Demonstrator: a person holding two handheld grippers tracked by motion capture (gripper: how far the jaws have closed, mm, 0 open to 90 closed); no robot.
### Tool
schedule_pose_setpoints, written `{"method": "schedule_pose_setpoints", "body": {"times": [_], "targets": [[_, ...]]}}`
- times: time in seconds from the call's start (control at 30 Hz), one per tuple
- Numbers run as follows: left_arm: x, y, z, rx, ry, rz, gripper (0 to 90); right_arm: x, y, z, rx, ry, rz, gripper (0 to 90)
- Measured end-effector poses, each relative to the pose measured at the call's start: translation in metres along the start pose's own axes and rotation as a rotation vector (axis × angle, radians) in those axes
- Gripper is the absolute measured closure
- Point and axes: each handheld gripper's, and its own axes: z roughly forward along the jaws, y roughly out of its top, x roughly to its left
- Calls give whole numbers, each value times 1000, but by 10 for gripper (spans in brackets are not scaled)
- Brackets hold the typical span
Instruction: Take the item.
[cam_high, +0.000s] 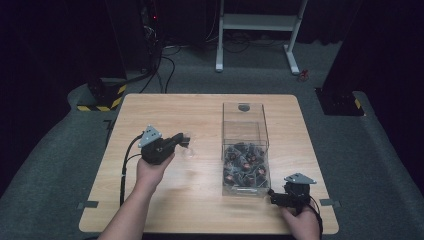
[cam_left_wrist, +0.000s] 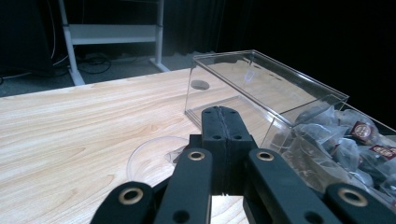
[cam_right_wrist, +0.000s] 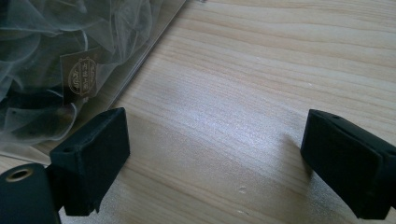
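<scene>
The wooden table (cam_high: 165, 107) carries a clear plastic box (cam_high: 245, 145), its near half full of gauzy tea bags (cam_high: 243, 165); left of it lies a small clear round lid (cam_left_wrist: 149, 158), just beneath the left gripper (cam_left_wrist: 223, 116), jaws pressed together, nothing between; the right gripper (cam_right_wrist: 215, 154) gapes over bare wood.

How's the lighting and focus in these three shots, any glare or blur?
High view: dim, dark surroundings, table lit. Left gripper view: sharp, reflections on the clear box, the near tool soft. Right gripper view: pale sheen on the wood, bags hazy behind plastic.
</scene>
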Motion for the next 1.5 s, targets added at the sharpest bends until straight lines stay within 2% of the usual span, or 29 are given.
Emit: {"method": "schedule_pose_setpoints", "body": {"times": [0.27, 0.63, 0.97, 1.07, 1.43, 1.5], "targets": [[5, -1, 3, 7, 16, -9, 899, 0, 0, 0, -1, 0, -2, 79], [10, 7, 11, 14, 27, -6, 899, 0, 0, 0, 0, 1, -1, 79], [13, 0, 23, 50, 48, -25, 899, 0, 0, 0, -1, 0, -2, 79], [13, -3, 26, 66, 58, -18, 899, 0, 0, 0, -1, 0, -4, 79], [15, -11, 31, 89, 71, -32, 898, 0, 0, 0, -1, 1, -2, 79], [16, -11, 32, 90, 70, -43, 843, 0, 0, 0, -1, 1, -1, 79]]}}
